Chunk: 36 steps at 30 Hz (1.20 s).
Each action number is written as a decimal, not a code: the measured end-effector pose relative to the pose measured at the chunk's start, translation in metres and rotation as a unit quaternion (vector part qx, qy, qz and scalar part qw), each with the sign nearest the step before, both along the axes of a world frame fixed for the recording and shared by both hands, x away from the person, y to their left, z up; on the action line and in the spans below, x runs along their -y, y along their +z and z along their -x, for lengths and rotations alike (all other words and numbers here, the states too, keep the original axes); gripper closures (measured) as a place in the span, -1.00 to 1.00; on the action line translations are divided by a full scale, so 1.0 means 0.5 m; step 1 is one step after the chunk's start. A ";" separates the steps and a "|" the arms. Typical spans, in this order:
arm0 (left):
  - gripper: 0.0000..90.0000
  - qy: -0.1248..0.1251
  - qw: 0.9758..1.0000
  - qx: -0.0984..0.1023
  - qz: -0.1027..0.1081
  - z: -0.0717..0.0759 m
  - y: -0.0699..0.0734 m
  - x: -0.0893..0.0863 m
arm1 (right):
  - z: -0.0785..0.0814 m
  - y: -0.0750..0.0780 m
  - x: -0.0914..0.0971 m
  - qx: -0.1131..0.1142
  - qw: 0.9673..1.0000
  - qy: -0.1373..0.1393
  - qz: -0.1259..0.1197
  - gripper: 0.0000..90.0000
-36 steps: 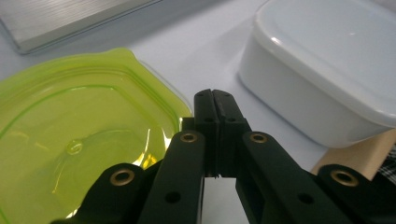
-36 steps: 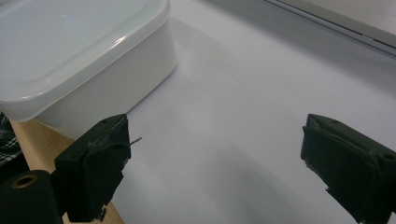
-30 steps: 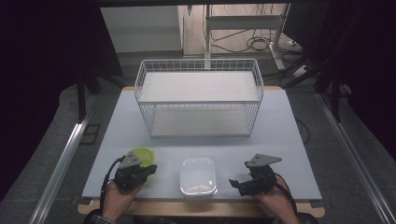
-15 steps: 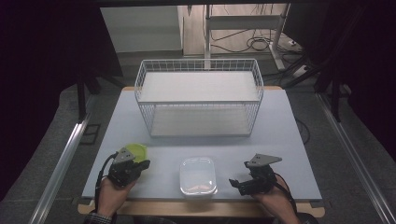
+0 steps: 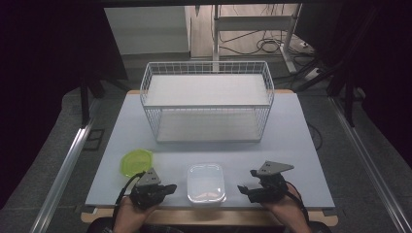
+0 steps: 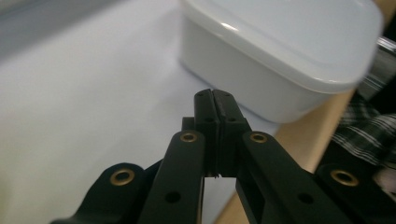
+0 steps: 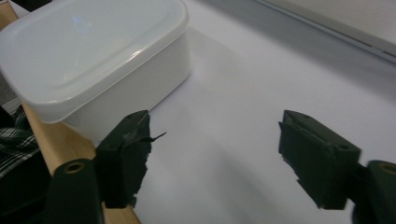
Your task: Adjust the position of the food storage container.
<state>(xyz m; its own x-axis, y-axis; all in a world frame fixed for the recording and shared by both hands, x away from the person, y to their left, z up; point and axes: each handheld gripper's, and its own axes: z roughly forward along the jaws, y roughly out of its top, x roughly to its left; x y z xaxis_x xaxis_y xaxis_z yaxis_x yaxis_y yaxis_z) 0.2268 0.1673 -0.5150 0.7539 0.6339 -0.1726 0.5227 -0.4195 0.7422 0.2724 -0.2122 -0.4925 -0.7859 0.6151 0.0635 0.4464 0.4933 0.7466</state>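
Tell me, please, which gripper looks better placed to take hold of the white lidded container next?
Probably the right gripper: its jaws stand apart, have just been closing with nothing between them, and point at the white lidded container. The left gripper is also beside it, but shut.

The high view is unevenly lit: the counter glows pale and bright from light overhead, while both sides of the room fall into near black. The wire basket casts only a faint shadow, and the view is soft and low in detail. In the left gripper view the white container is washed out and blurred at the right edge, with a small glare spot on its lid; the near black jaws are sharp. In the right gripper view the container carries a dim highlight, the jaws look soft, and a broad grey shadow crosses the counter.
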 end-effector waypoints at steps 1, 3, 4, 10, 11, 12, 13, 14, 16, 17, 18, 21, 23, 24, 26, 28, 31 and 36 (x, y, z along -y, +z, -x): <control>0.99 -0.008 1.000 -0.002 0.001 0.002 -0.002 0.008 | 0.001 -0.001 -0.001 -0.003 1.000 0.001 0.001 -0.33; 0.99 -0.017 1.000 -0.005 0.000 0.003 -0.004 0.015 | 0.002 -0.001 -0.003 -0.006 1.000 0.004 0.003 -0.29; 0.99 -0.036 0.999 -0.012 0.001 0.007 -0.009 0.032 | 0.005 -0.001 -0.006 -0.010 1.000 0.012 0.007 -0.22; 0.99 -0.061 0.998 -0.014 -0.011 0.016 -0.013 0.060 | 0.023 0.003 -0.022 -0.014 0.999 0.038 0.023 -0.02; 0.99 -0.063 0.998 -0.014 -0.011 0.016 -0.013 0.062 | 0.023 0.003 -0.022 -0.014 0.999 0.038 0.023 -0.02; 0.99 -0.064 0.998 -0.014 -0.013 0.015 -0.014 0.068 | 0.028 0.004 -0.026 -0.015 0.998 0.045 0.032 0.04; 0.99 -0.065 0.998 -0.014 -0.012 0.014 -0.014 0.072 | 0.030 0.005 -0.027 -0.013 0.998 0.047 0.037 0.08; 0.99 -0.066 0.998 -0.014 -0.010 0.013 -0.014 0.077 | 0.032 0.006 -0.026 -0.010 0.998 0.050 0.042 0.14; 0.99 -0.069 0.997 -0.012 -0.010 0.011 -0.014 0.083 | 0.034 0.008 -0.024 -0.010 0.998 0.051 0.042 0.20; 0.99 -0.073 0.997 -0.011 -0.010 0.009 -0.014 0.092 | 0.035 0.012 -0.018 -0.016 0.998 0.049 0.037 0.31; 0.99 -0.078 0.997 -0.008 -0.010 0.007 -0.014 0.106 | 0.036 0.012 -0.015 -0.017 0.998 0.049 0.036 0.34; 0.98 -0.089 0.996 -0.003 -0.010 0.005 -0.015 0.133 | 0.038 0.012 -0.007 -0.022 0.998 0.045 0.038 0.43; 0.98 -0.096 0.995 -0.002 -0.016 0.004 -0.014 0.139 | 0.039 0.012 -0.002 -0.025 0.998 0.045 0.043 0.53; 0.98 -0.091 0.995 0.002 -0.030 0.001 -0.012 0.135 | 0.040 0.011 -0.001 -0.029 0.998 0.046 0.043 0.62; 0.99 -0.069 0.997 0.002 -0.037 -0.010 -0.011 0.118 | 0.042 0.010 0.000 -0.036 0.997 0.054 0.042 0.76; 0.99 -0.052 0.998 0.003 -0.039 -0.020 -0.011 0.104 | 0.044 0.010 -0.002 -0.039 0.997 0.058 0.040 0.82; 0.99 -0.021 0.999 0.003 -0.032 -0.051 -0.009 0.076 | 0.050 0.007 -0.023 -0.053 0.995 0.078 0.032 0.90; 0.98 -0.002 0.999 0.012 -0.032 -0.100 -0.005 0.070 | 0.049 0.001 -0.042 -0.054 0.995 0.082 0.036 0.89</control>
